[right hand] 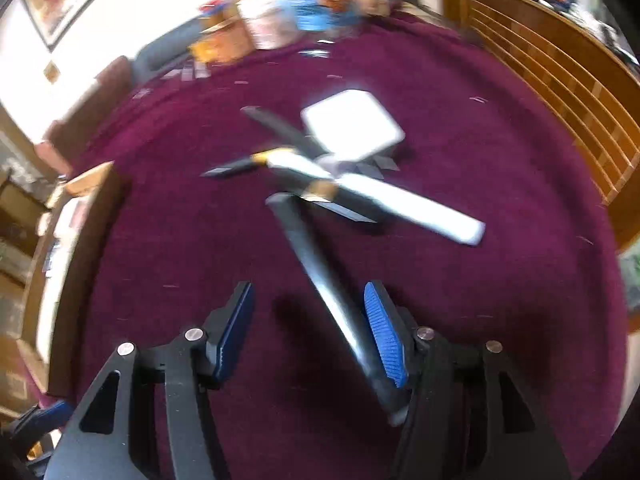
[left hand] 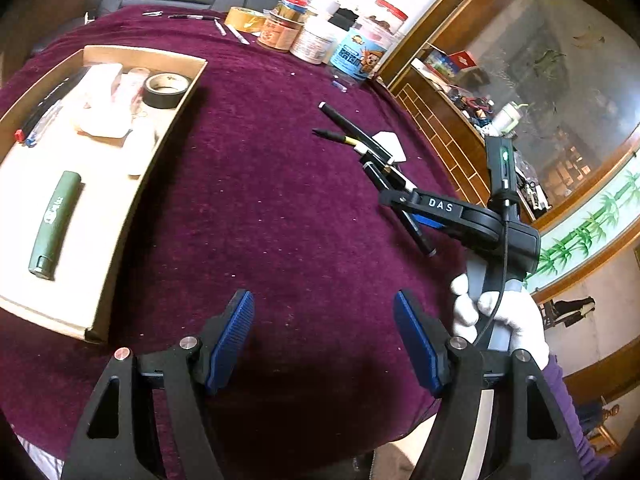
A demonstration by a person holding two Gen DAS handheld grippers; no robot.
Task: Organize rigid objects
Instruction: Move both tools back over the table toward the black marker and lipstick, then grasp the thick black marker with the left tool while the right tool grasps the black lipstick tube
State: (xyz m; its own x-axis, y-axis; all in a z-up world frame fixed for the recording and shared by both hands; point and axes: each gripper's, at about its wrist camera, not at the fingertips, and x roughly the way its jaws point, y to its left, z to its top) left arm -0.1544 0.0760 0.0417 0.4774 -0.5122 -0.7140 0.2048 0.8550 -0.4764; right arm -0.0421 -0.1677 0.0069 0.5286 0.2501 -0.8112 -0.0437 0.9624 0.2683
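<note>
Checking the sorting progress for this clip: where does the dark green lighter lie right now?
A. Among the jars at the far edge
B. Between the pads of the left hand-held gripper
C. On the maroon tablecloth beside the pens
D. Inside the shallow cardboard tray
D: in the left wrist view the dark green lighter lies flat on the floor of the shallow cardboard tray, near its front end.

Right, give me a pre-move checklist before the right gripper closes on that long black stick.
1. Right gripper jaws apart: ok.
2. Long black stick between its pads: ok, lying beside the right pad.
3. Stick free of the pile with the white square pad: cannot tell, blurred.
4. Left gripper empty, open: ok.
5. Room in the shallow cardboard tray beside the green lighter: ok.
</note>
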